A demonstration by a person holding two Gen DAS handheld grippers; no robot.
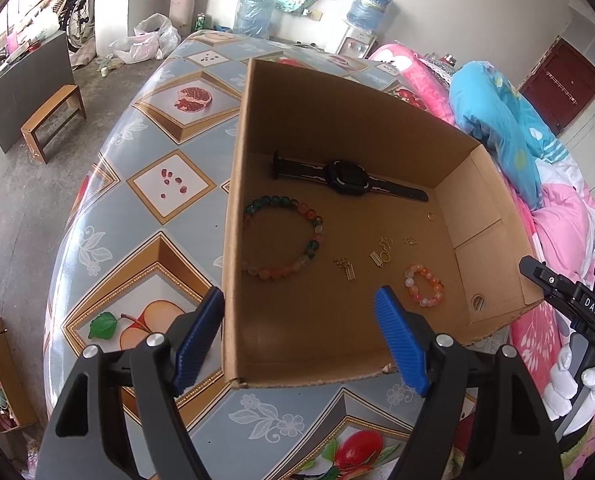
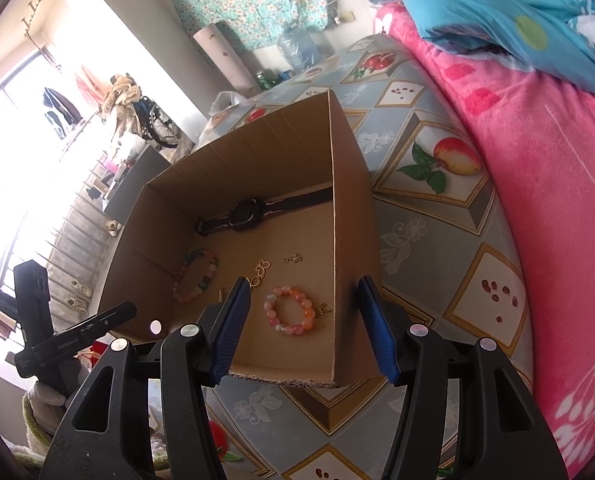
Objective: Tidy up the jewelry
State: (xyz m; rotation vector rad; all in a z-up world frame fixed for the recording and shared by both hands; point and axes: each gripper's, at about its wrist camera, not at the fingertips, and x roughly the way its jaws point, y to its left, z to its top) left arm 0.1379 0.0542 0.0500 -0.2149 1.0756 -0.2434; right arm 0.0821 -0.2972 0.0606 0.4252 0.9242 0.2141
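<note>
Because the jewelry is to be kept together, the black watch (image 1: 347, 181), large bead bracelet (image 1: 283, 236), small bead bracelet (image 1: 423, 285) and gold charms (image 1: 383, 252) lie spread on the cardboard box (image 1: 485, 216) floor. Left gripper (image 1: 299, 340) and right gripper (image 2: 304, 326) hover at its near rim, jaws well apart, holding nothing, probably poised to reach in.

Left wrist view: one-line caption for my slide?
Open left gripper above a cardboard box holding a watch, two bead bracelets and charms.
</note>
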